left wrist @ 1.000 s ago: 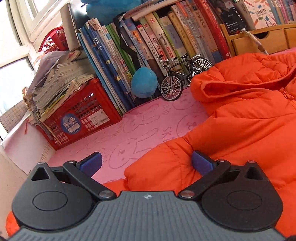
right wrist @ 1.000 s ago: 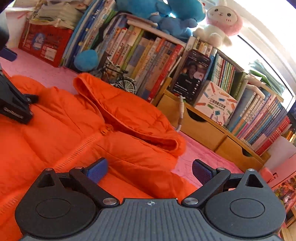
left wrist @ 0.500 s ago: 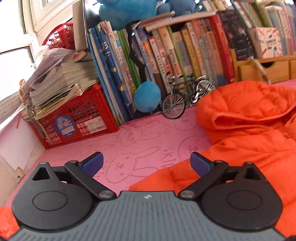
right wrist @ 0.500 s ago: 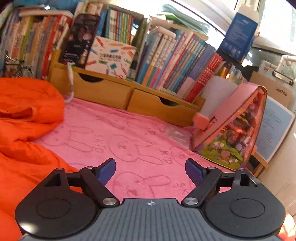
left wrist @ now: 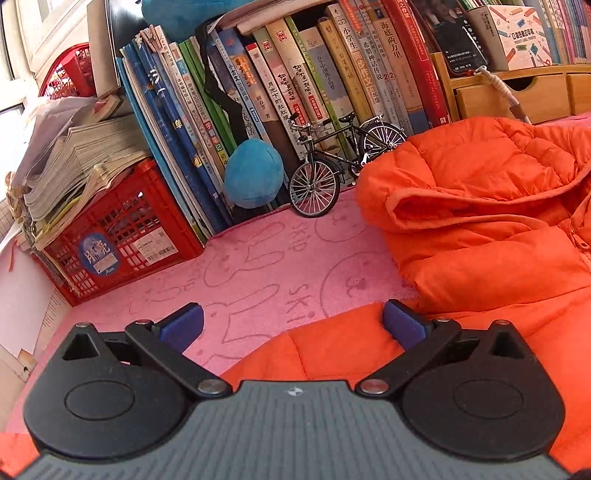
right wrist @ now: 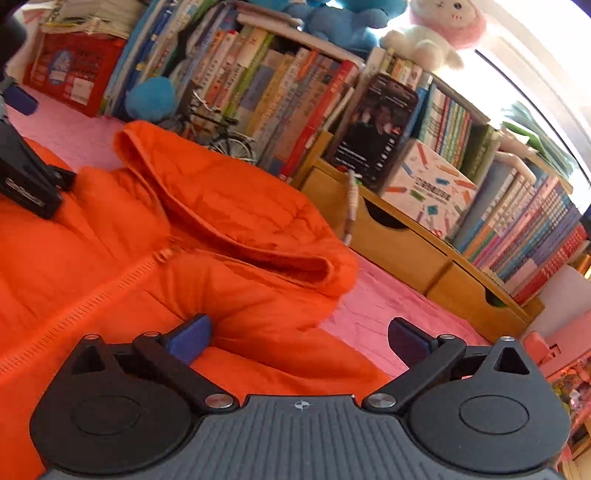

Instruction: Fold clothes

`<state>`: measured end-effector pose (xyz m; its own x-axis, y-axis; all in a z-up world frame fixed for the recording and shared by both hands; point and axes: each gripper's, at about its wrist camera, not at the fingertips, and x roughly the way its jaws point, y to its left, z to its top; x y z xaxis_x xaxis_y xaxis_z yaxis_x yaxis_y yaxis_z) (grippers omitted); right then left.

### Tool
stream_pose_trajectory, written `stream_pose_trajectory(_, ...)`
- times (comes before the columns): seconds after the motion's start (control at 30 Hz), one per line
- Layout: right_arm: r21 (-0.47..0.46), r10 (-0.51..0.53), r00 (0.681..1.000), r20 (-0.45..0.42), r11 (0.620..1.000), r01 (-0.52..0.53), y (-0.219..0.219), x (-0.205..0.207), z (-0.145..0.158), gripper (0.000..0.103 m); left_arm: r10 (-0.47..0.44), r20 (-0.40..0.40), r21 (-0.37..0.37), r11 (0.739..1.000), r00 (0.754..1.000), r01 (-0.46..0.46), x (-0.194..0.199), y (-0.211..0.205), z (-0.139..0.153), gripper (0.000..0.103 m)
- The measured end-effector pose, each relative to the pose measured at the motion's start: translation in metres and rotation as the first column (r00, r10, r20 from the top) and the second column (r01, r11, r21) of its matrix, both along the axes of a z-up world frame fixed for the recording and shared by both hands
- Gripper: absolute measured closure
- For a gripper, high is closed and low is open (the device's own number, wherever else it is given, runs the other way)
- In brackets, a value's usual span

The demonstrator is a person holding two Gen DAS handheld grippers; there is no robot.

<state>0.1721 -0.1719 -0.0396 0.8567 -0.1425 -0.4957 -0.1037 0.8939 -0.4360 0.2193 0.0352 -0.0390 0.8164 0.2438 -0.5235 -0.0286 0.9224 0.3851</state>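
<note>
- Orange puffer jacket (right wrist: 122, 254): lies spread on the pink rabbit-print cloth (left wrist: 258, 266), front side up, zip (right wrist: 77, 317) closed along the visible length. In the left wrist view it fills the right half and lower edge of the scene.
- Hood (right wrist: 236, 210): lies flat above the jacket body, its open rim turned toward the wooden drawer unit (right wrist: 402, 243). Its far edge lies close to the model bicycle (left wrist: 340, 155).
- Sleeve (right wrist: 266, 314): a padded fold of orange fabric runs from the jacket body toward the right gripper and passes between its fingers.
- Right gripper (right wrist: 299, 336): jaws spread wide, holding nothing. The left blue pad (right wrist: 192, 334) rests against the orange fabric; the right pad is over bare pink cloth.
- Left gripper (left wrist: 291, 326): jaws spread wide, holding nothing. The right blue pad (left wrist: 400, 323) sits at the edge of the jacket fabric; the left pad is over the pink cloth. The orange fabric extends under the gripper body.
- In the right wrist view, the left gripper's black body appears at the left edge, low over the jacket.
- Surroundings: a row of upright books (left wrist: 295, 85) stands behind the cloth, with a blue plush ball (left wrist: 253, 173) beside the bicycle and a red plastic crate (left wrist: 122, 229) carrying a stack of papers further left. A white and pink plush toy (right wrist: 443, 26) sits on top of the books.
</note>
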Motion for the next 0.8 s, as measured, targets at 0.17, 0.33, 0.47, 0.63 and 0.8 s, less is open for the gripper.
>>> stream_pose_trajectory(0.17,0.146,-0.107,0.991,-0.085,0.982,0.118,-0.078,0.009,0.004,0.001,-0.004,0.008,0.037,0.999,1.0,0.004,-0.001,-0.001,-0.001,0.0)
stream_pose_trajectory(0.33,0.029,-0.106,0.992,0.062,0.994,0.105,-0.038,-0.019,0.017,0.008,-0.001,0.027,0.106,0.994,1.0,-0.002,-0.001,-0.011,-0.004,0.0)
stream_pose_trajectory(0.47,-0.013,0.183,0.975,0.129,0.983,-0.183,0.033,-0.088,0.029,0.007,0.002,0.029,0.111,0.994,1.0,-0.005,-0.001,-0.012,-0.003,0.0)
stream_pose_trajectory(0.63,-0.25,0.337,0.933,0.124,0.921,-0.3,0.055,-0.138,0.005,0.006,0.01,0.034,0.127,0.992,0.999,-0.014,-0.003,-0.014,-0.003,0.0)
stream_pose_trajectory(0.8,-0.226,0.049,0.992,0.117,0.974,-0.021,-0.048,-0.132,-0.001,0.005,0.012,0.035,0.133,0.991,0.999,-0.016,-0.003,-0.014,-0.003,0.0)
